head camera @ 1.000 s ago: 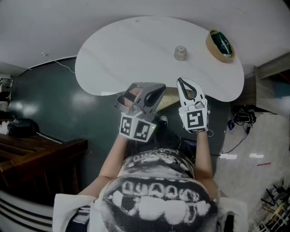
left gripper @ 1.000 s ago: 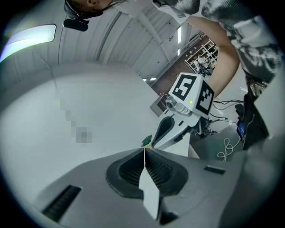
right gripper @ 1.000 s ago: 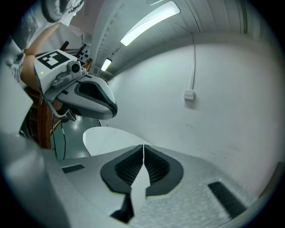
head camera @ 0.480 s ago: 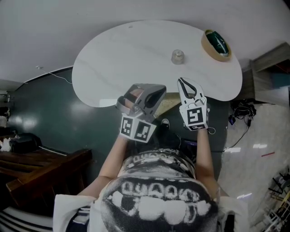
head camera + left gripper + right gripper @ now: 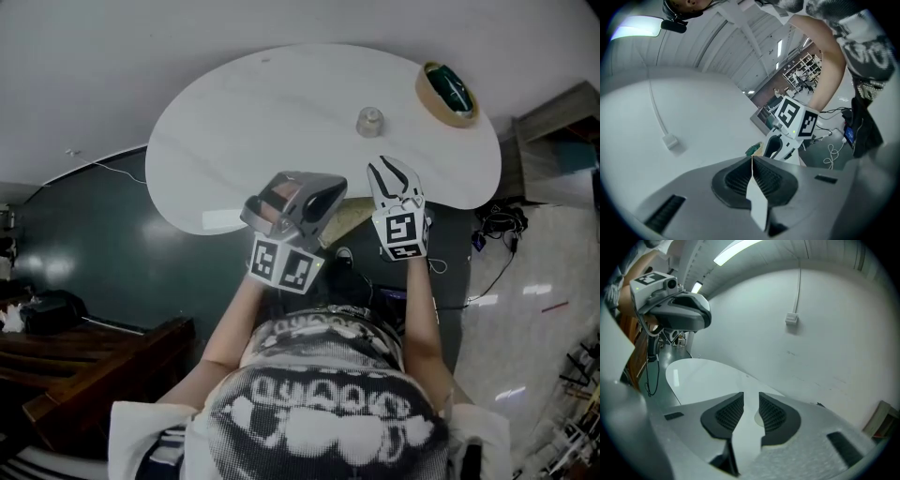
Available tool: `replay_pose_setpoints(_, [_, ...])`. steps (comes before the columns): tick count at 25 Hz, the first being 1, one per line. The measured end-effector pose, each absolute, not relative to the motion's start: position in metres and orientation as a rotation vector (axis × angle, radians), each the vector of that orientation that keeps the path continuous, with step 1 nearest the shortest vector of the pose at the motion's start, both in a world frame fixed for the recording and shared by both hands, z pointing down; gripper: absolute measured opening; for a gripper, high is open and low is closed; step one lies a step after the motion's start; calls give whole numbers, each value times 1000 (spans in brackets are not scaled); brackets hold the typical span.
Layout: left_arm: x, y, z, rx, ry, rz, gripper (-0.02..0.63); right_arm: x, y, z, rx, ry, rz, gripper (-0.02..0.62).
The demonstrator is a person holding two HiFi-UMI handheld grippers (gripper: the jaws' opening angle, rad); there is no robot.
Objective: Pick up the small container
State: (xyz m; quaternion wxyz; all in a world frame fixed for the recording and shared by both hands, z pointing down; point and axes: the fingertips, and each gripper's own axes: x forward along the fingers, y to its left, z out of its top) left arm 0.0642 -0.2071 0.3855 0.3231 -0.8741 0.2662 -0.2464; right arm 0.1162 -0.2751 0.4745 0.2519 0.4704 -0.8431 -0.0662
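Nearest the person, the left gripper (image 5: 323, 195) hung over the near edge of the white kidney-shaped counter (image 5: 253, 122), angled towards the right. Its dark ribbed fingers (image 5: 736, 180) were pressed flat together with nothing between them. Just to its right, the right gripper (image 5: 388, 169) pointed straight across the counter, and its fingers (image 5: 727, 414) had just been opening. They stood a narrow gap apart, and only bare counter lay in that gap. The small clear round container (image 5: 370, 121) stood upright on the counter, near the fingertips of the right gripper on their far side and a little to their left, not touching them. It was squat and round, with no long axis to line up on, so any side would likely take the fingers. The right gripper was clearly the nearer of the two. The reach seemed to call for a short push forward with a slight drift left, and probably a wider gap first. Farther off, at the far right end of the counter, lay a tan roll of tape with a green core (image 5: 450, 92), well apart from the container.
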Motion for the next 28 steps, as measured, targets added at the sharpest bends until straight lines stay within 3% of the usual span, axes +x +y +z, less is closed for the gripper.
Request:
replay_pose_setpoints(17, [56, -239, 403, -2295, 579, -648, 6, 122, -363, 556, 1294, -2178, 53, 279])
replay_pose_setpoints(28, [46, -279, 414, -2313, 586, -674, 6, 128, -415, 592, 1314, -2137, 200, 345])
